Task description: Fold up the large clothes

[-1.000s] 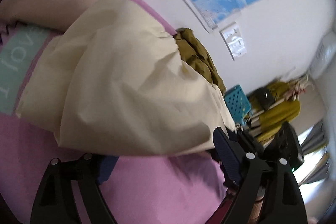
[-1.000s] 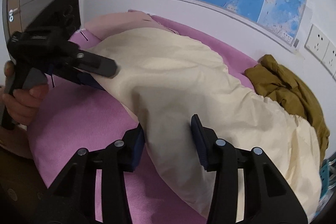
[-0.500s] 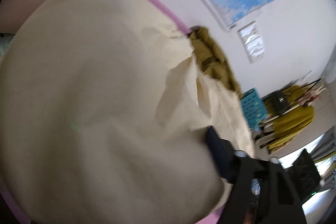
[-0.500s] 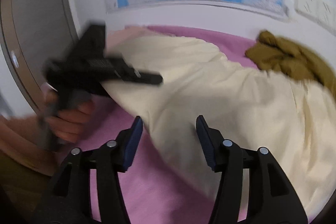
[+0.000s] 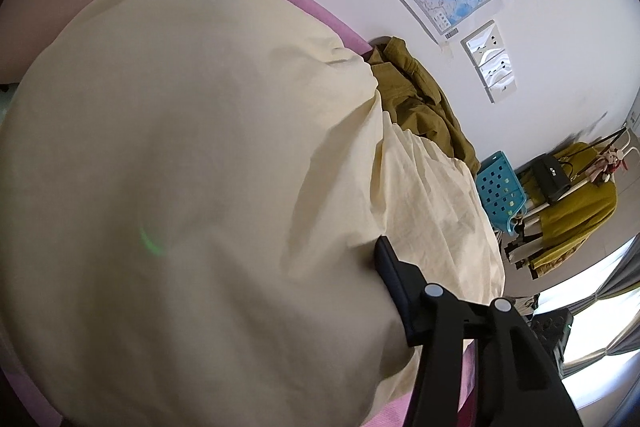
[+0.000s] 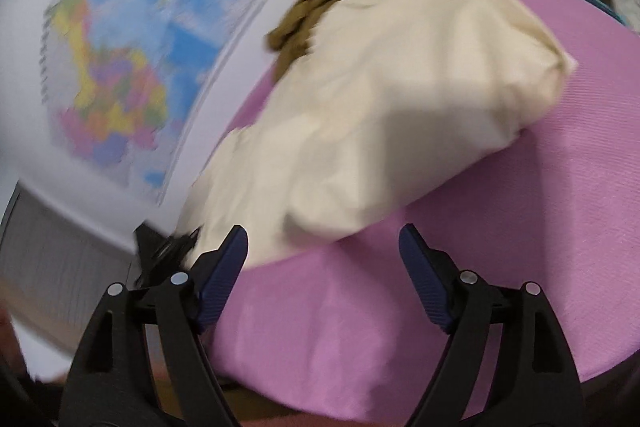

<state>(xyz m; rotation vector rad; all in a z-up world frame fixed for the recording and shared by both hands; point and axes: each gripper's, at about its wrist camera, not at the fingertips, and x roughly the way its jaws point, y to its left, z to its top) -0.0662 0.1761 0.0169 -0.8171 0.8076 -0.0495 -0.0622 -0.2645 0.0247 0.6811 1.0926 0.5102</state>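
Note:
A large cream garment (image 5: 200, 187) lies bunched on the pink bed sheet (image 6: 460, 307). It fills most of the left wrist view. My left gripper (image 5: 280, 259) is closing on a thick fold of it. Only one of its fingers (image 5: 394, 283) shows, pressed into the cloth, and the other is buried under fabric. In the right wrist view the cream garment (image 6: 400, 107) lies ahead, and the left gripper (image 6: 160, 247) is a blurred black shape at its near-left end. My right gripper (image 6: 322, 231) hangs over the sheet just short of the cloth's edge, jaws opening, nothing between them.
An olive garment (image 5: 420, 107) is heaped against the wall behind the cream one. A blue perforated basket (image 5: 500, 187) and a rack with a mustard garment (image 5: 572, 211) stand past the bed's end. A pink pillow (image 5: 60, 7) is at the head, under a wall map (image 6: 132, 67).
The left gripper pushed into the cream garment and narrowed on it, so cloth now covers its view. The right gripper let go, rolled sharply, swung sideways along the bed and widened.

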